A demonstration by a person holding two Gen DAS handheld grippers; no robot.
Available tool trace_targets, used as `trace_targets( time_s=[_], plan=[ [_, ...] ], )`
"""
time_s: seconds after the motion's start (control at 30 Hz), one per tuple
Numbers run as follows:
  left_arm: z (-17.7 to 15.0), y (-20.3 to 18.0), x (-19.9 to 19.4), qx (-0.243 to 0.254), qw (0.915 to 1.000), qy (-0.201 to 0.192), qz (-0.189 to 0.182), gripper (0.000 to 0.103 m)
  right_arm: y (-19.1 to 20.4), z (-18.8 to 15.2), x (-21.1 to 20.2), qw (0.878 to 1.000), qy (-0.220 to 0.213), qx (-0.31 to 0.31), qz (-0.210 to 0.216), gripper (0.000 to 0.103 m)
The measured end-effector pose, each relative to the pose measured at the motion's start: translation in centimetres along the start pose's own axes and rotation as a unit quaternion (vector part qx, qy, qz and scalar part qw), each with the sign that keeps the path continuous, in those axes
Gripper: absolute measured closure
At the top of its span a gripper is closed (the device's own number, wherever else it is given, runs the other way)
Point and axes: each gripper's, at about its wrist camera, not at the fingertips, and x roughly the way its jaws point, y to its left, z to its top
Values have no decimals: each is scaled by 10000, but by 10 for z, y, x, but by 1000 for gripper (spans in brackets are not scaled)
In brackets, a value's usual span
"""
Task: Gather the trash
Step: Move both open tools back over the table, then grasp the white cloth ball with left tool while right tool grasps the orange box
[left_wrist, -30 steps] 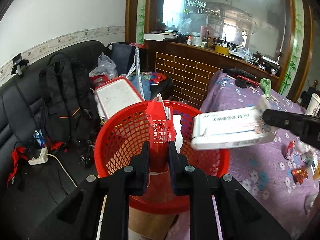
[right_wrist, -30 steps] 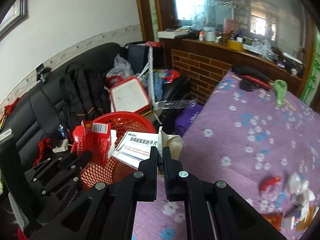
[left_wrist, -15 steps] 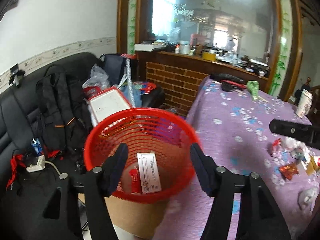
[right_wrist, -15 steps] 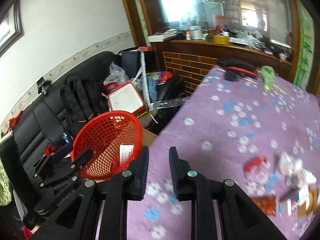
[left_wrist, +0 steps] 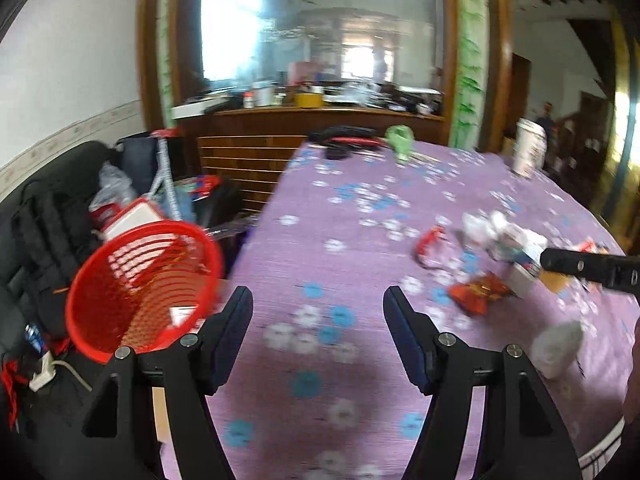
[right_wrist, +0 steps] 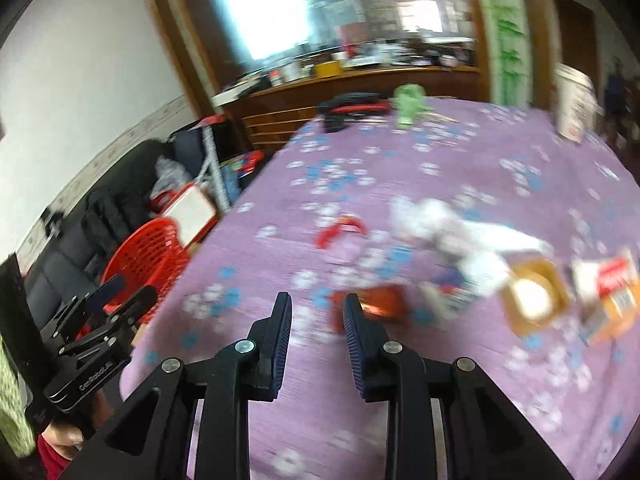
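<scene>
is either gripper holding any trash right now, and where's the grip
Nothing is held. The left gripper and right gripper both have open jaws, with only the purple tablecloth between them.

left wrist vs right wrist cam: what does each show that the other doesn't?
Left wrist only: the inside of the red mesh plastic basket with a white box at its bottom, and the crumpled white paper wad near the table edge.
Right wrist only: the open brown cardboard box and the hand gripping the left claw.
Both: the purple flowered tablecloth, the red foil snack wrapper, the basket beside the table, both claws empty.
</scene>
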Motion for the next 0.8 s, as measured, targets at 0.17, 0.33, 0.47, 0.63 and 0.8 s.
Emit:
trace_targets(
  time_s=[0.17, 0.33, 0.47, 0.63, 0.8],
  plan=[
    [-6, -45, 0, 443, 9980, 73, -436, 36, -55, -11, -29, 9980, -196, 537, -279, 72],
    [-16, -96, -7, 1042, 9891, 84, -1037, 32, -91, -27, -46, 9948, -255, 843, -506, 66],
    [-25, -139, -7, 1555, 9745, 214, -1606, 20, -114, -36, -52, 9921, -230, 1111, -534, 66],
    [-39, -184, 8, 2087, 9606, 469, -1776, 20, -141, -42, -68, 9872, -403, 1394, -662, 65],
    [-53, -218, 33, 2250, 9556, 772, -1741, 19, -180, -43, -90, 9752, -630, 1875, -997, 60]
  ],
)
